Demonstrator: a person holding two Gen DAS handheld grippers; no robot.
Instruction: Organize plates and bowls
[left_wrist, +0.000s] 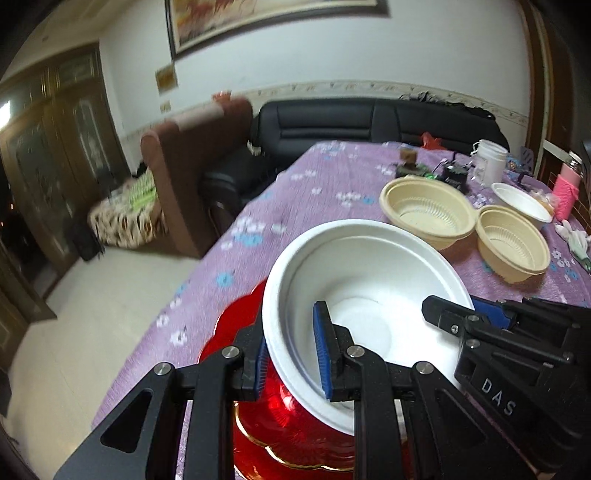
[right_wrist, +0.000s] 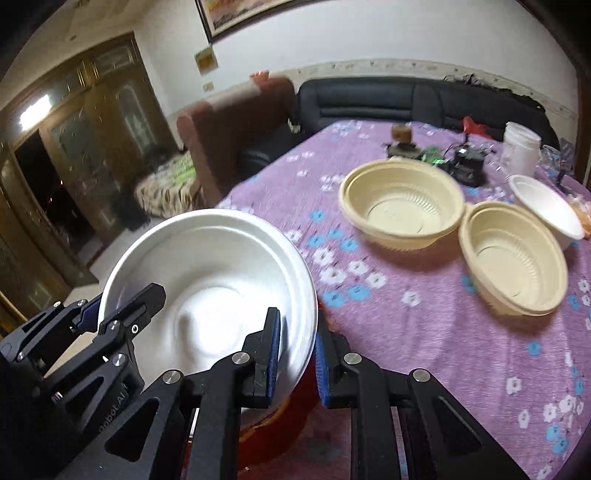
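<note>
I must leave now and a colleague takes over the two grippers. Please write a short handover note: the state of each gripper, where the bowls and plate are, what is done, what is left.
Left gripper: shut on the near rim of the white bowl.
Right gripper: shut on the opposite rim of the same bowl; both carry it together.
A red plate sits right beneath the bowl; contact not clear.
On the purple tablecloth: two beige bowls side by side, a smaller white bowl behind them.
Done: white bowl gripped.
Left: set it down, group the bowls.
</note>
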